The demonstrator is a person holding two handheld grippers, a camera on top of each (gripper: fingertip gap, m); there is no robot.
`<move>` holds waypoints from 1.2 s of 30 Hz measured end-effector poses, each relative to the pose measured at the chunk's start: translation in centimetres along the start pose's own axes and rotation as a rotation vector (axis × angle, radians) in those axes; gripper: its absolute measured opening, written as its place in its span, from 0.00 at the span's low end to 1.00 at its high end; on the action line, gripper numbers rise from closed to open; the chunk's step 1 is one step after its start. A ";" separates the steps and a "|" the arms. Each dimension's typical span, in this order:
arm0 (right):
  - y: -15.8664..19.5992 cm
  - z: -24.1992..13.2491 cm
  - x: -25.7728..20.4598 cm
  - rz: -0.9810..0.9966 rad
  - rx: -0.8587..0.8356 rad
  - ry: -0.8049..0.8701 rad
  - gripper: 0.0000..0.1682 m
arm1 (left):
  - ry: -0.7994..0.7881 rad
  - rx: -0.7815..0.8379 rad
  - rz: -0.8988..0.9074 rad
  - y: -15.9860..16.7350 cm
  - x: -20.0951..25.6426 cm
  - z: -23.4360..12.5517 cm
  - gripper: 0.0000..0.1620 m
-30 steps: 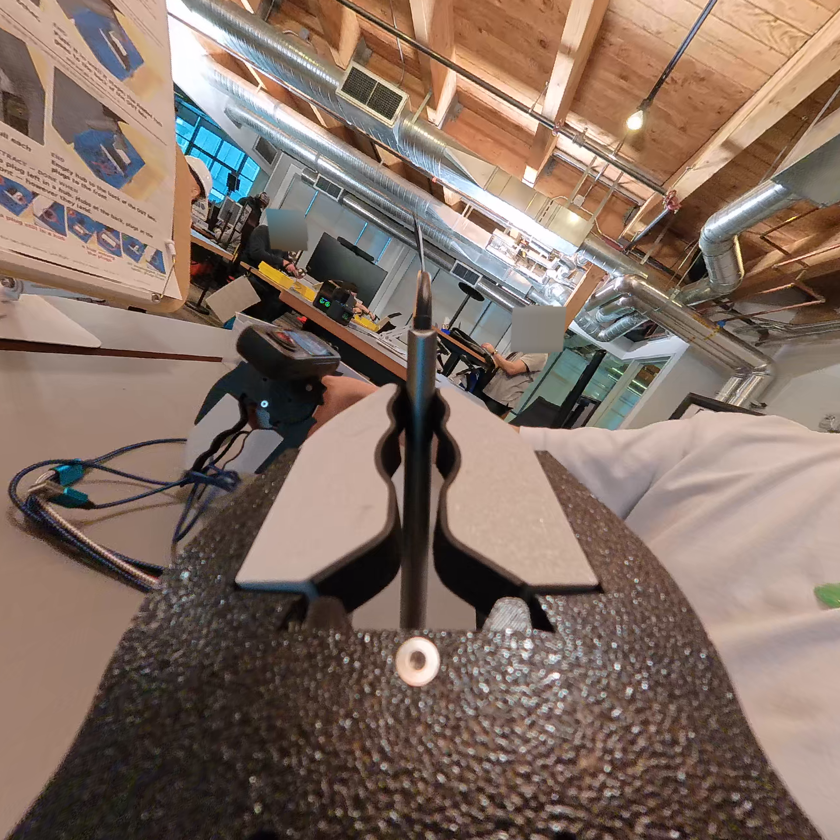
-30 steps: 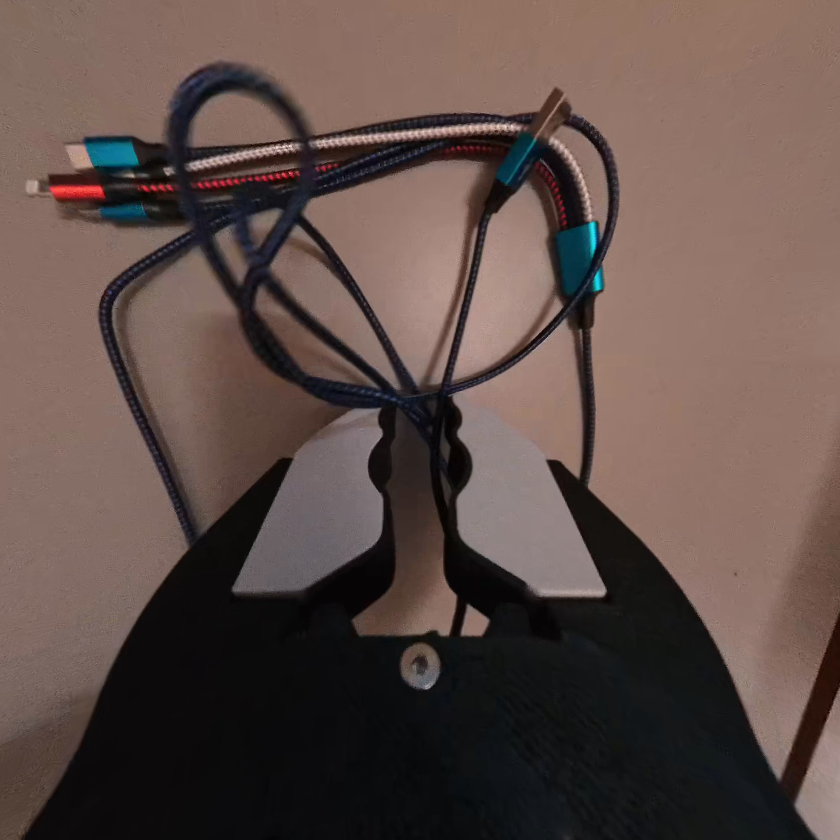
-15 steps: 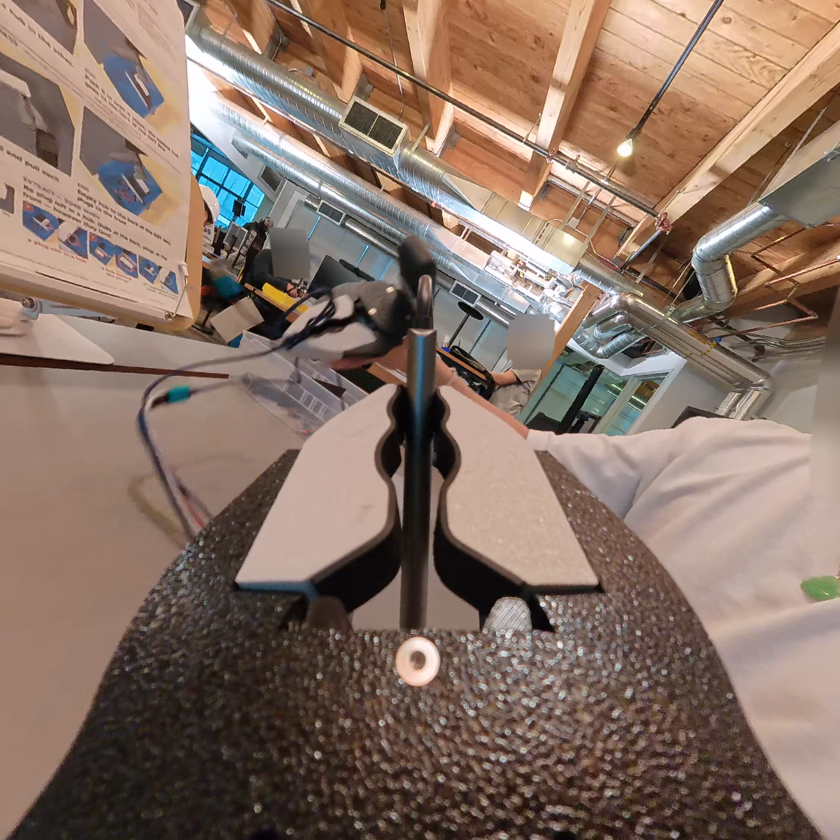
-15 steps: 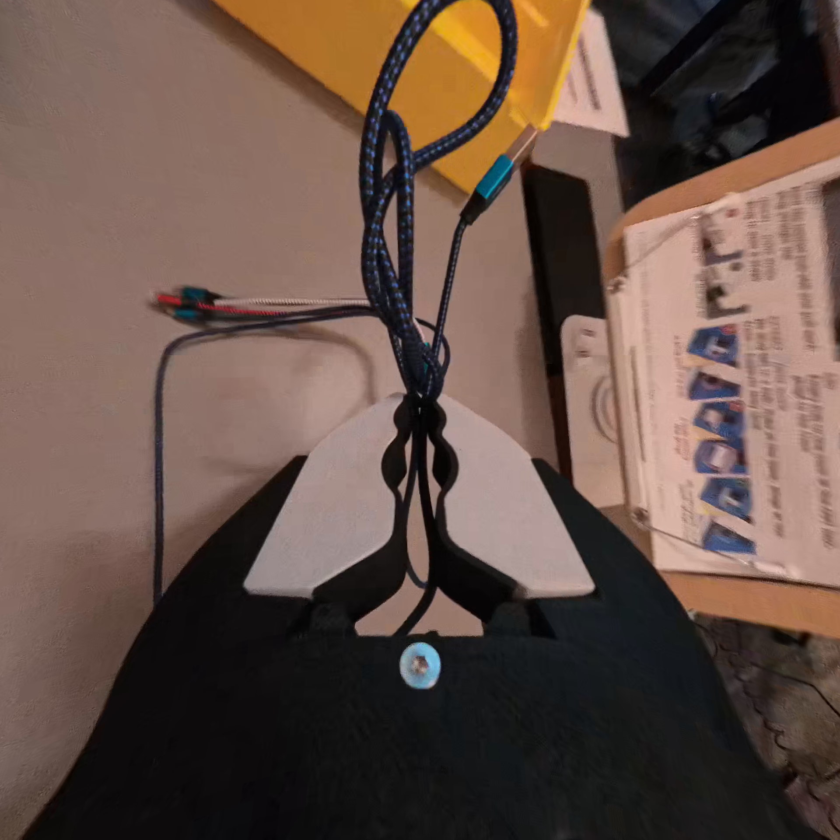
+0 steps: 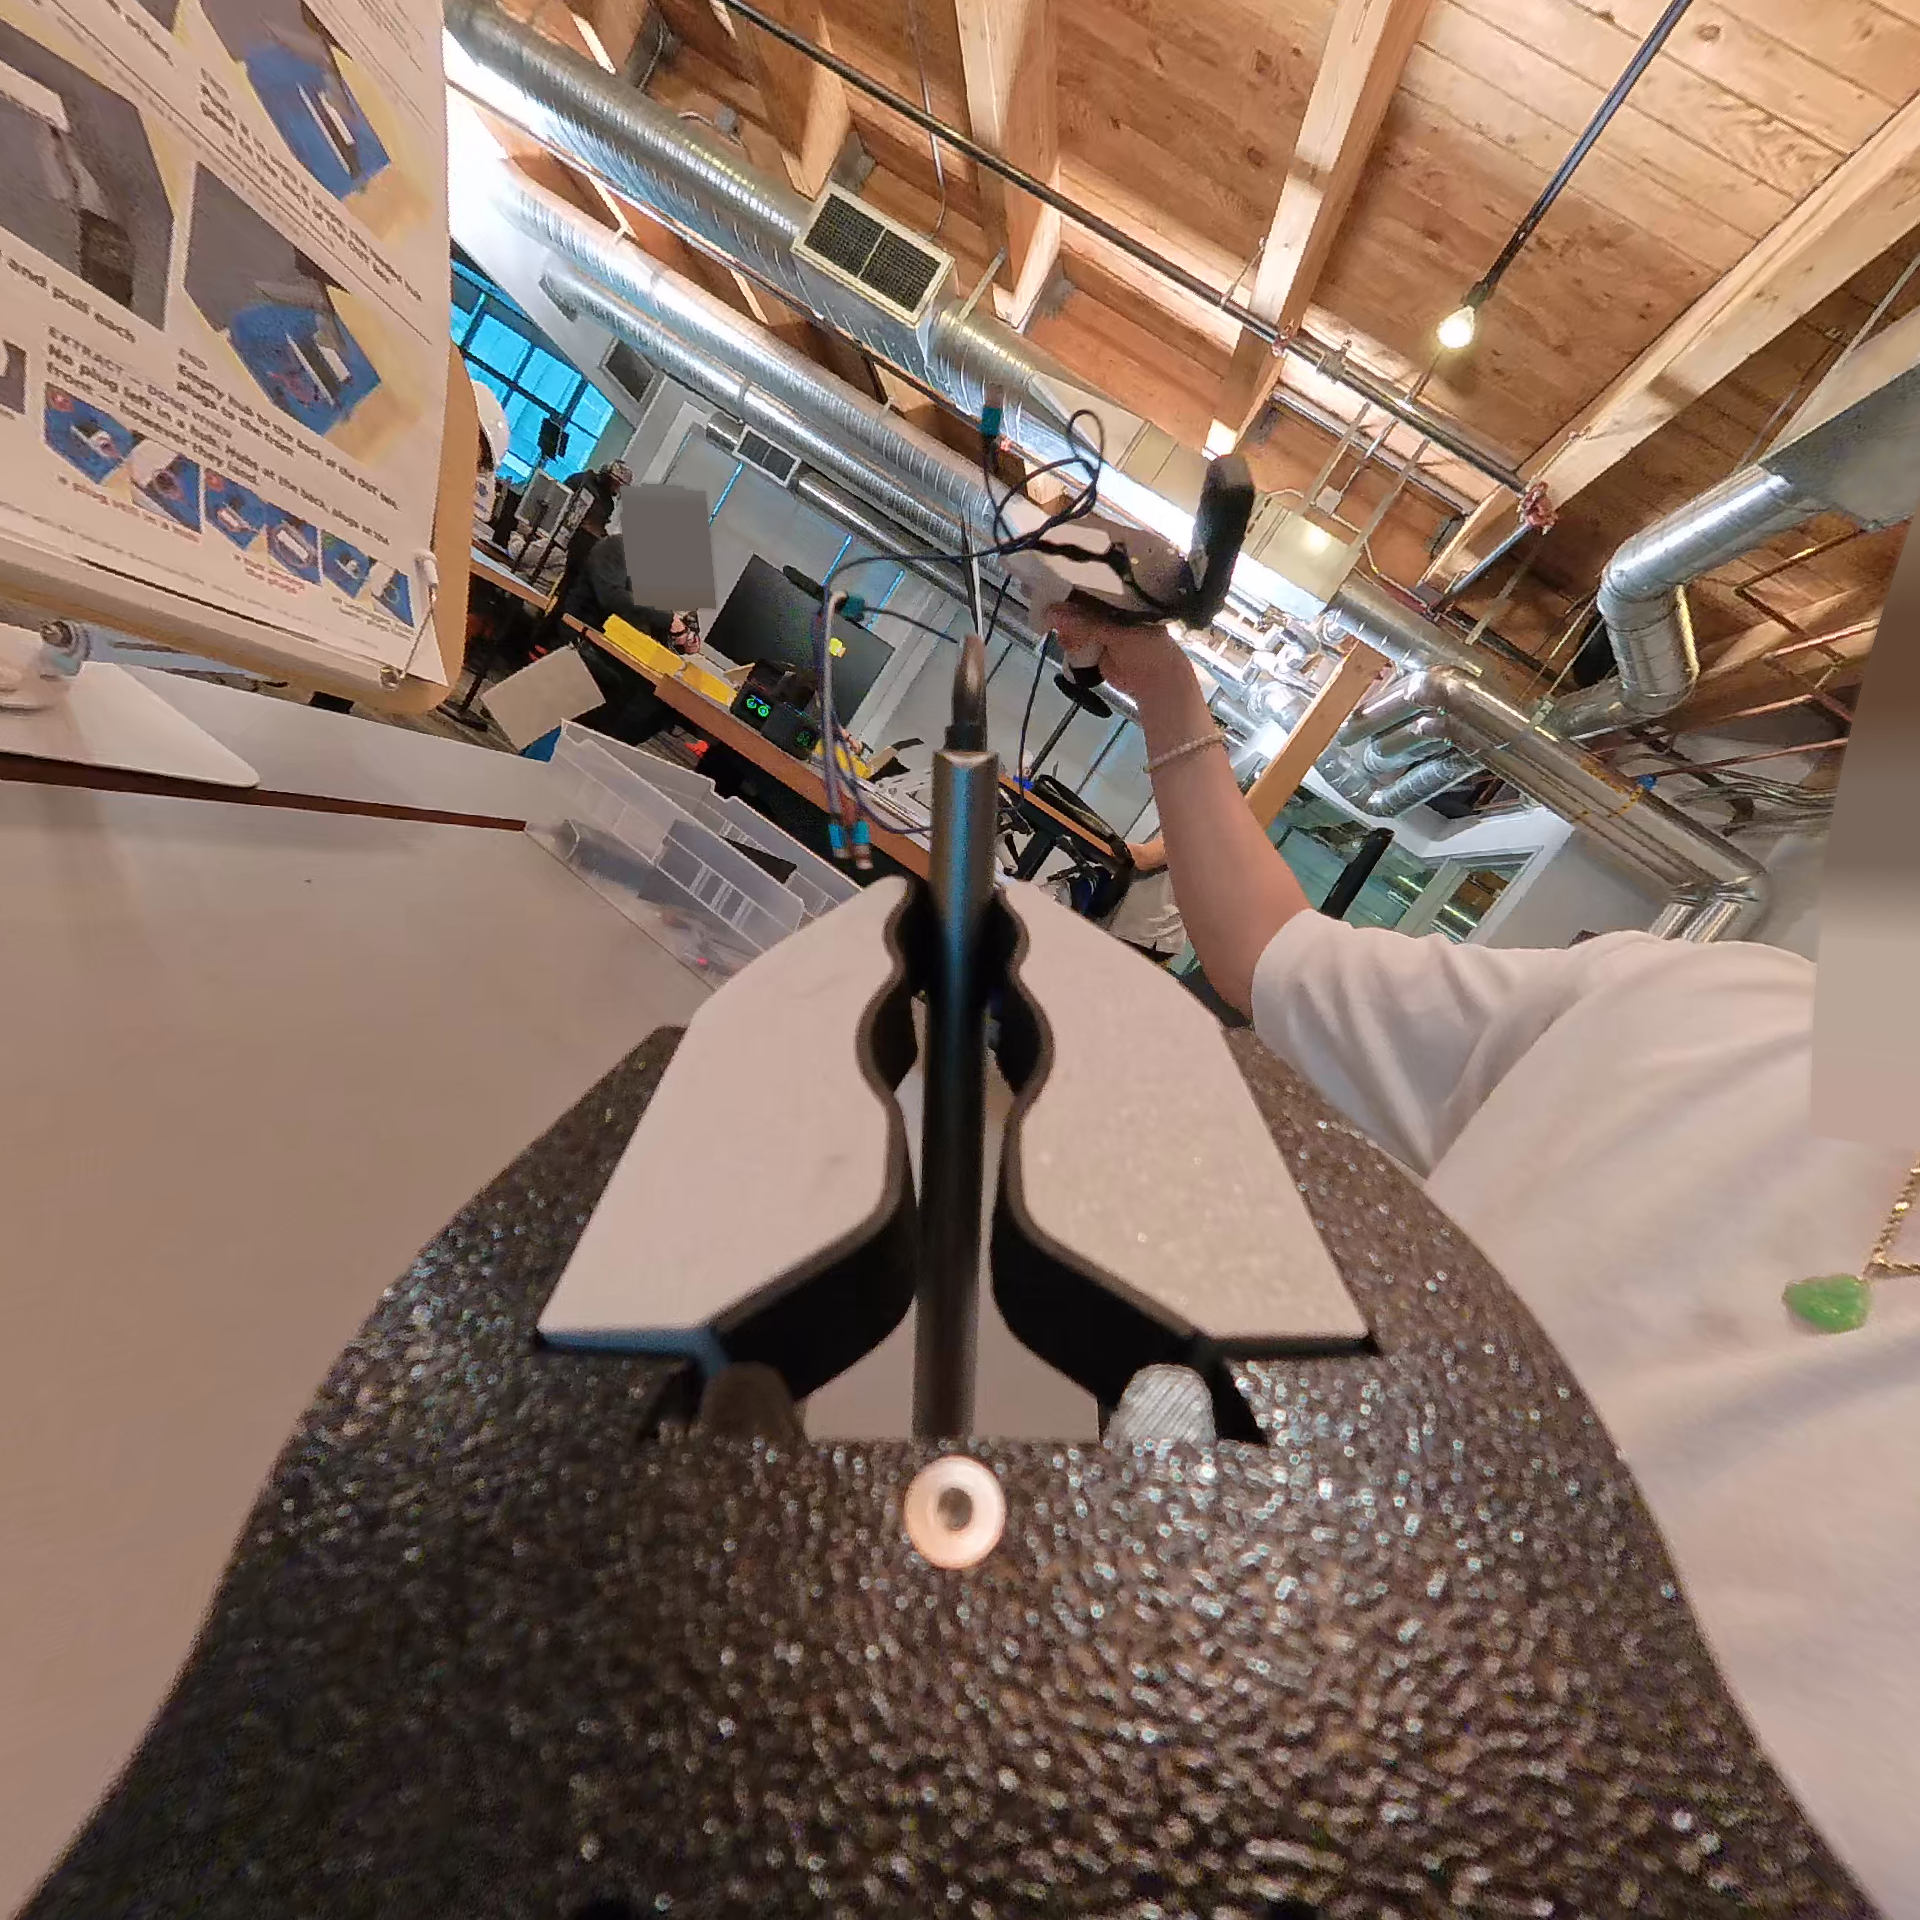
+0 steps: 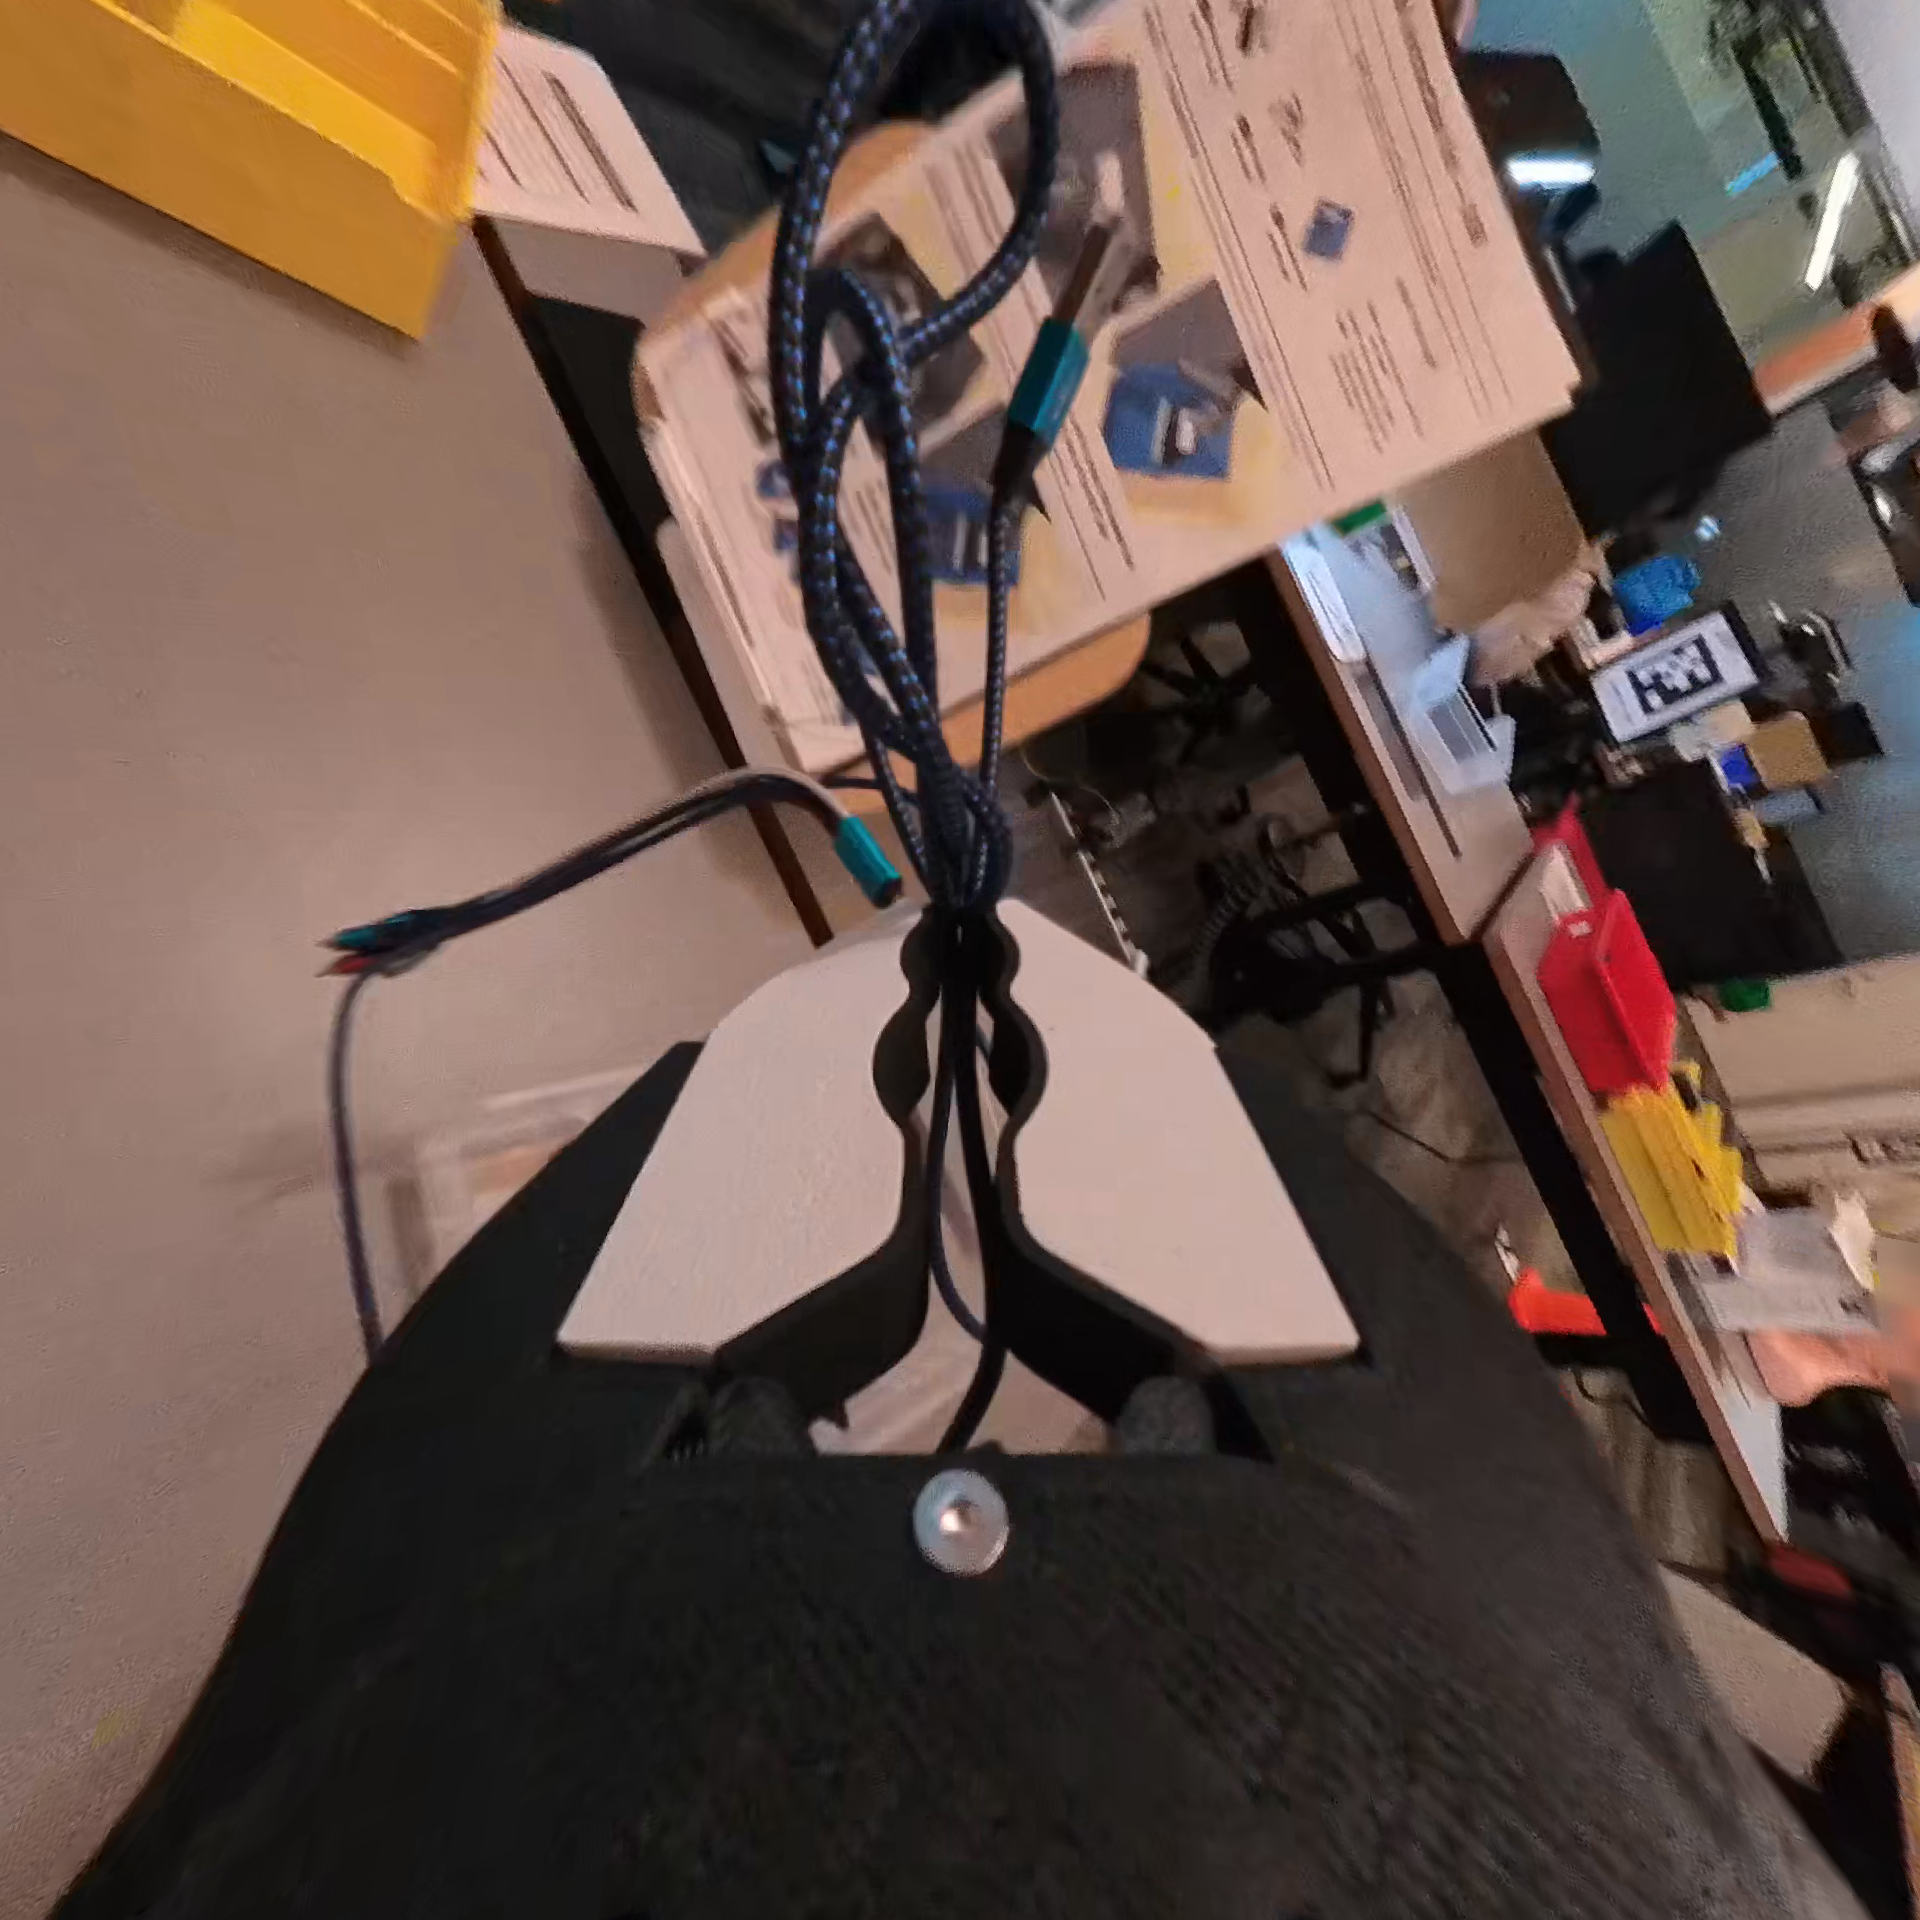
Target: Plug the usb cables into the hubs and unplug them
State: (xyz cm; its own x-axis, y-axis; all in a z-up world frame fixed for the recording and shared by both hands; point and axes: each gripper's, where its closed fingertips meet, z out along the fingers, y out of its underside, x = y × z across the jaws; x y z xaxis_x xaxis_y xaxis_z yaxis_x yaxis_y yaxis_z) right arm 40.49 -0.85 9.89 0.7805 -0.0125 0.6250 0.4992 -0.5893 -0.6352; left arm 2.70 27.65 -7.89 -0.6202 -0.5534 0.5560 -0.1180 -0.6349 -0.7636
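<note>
Now, we go outward from each tool.
Left gripper: we see its grey fingers pressed onto a thin dark metal slab, edge-on, likely the hub, which juts toward 12 o'clock.
Right gripper: its pale fingers pinch a bundle of dark blue braided usb cables, loops rising toward 12 o'clock.
Teal-sleeved plug: at 1 o'clock on that bundle.
Loose ends: they trail to 9 o'clock above the beige tabletop.
Left view: we find the right gripper raised at 1 o'clock, cables dangling.
Instruction board: at 10 o'clock.
</note>
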 end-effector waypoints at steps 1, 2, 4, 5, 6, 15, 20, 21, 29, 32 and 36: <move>1.8 -0.5 0.7 0.007 -0.043 0.032 0.04 | 0.002 -0.004 -0.001 0.1 0.0 0.2 0.06; 3.4 -0.8 1.0 0.017 -0.073 0.044 0.04 | 0.005 -0.009 -0.004 0.2 0.0 0.3 0.06; 6.2 -0.9 0.8 0.044 -0.108 0.034 0.04 | 0.012 -0.017 -0.011 0.5 0.0 0.7 0.06; 7.5 -0.8 0.5 0.058 -0.129 0.022 0.04 | 0.017 -0.020 -0.014 0.6 0.0 0.9 0.06; 8.7 -0.4 0.1 0.072 -0.144 0.008 0.04 | 0.021 -0.023 -0.015 0.7 0.1 1.0 0.06; 13.4 7.4 -5.5 0.173 -0.069 -0.119 0.04 | 0.019 -0.063 -0.010 1.6 0.2 2.0 0.06; 10.7 9.6 -3.4 0.201 0.058 -0.026 0.04 | 0.013 -0.075 -0.004 1.7 0.1 2.1 0.06; 10.4 9.6 -2.4 0.188 0.061 0.016 0.04 | 0.013 -0.076 -0.005 1.8 0.1 2.1 0.06; 8.8 9.4 0.5 0.092 0.024 0.045 0.04 | 0.021 -0.068 -0.013 1.7 -0.2 2.0 0.06; 9.8 10.3 -1.3 0.096 -0.005 -0.008 0.04 | 0.032 -0.070 -0.026 1.9 -0.2 2.2 0.06; 12.2 11.3 -6.0 0.179 -0.010 -0.113 0.04 | 0.035 -0.077 -0.021 2.0 -0.1 2.3 0.06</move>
State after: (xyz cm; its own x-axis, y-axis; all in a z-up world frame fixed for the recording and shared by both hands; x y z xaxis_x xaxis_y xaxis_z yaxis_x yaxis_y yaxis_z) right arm 46.16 1.10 -6.74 0.8940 -0.0269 0.4473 0.3457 -0.5937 -0.7266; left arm 4.31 25.19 -8.75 -0.6436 -0.5201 0.5614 -0.1895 -0.6024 -0.7754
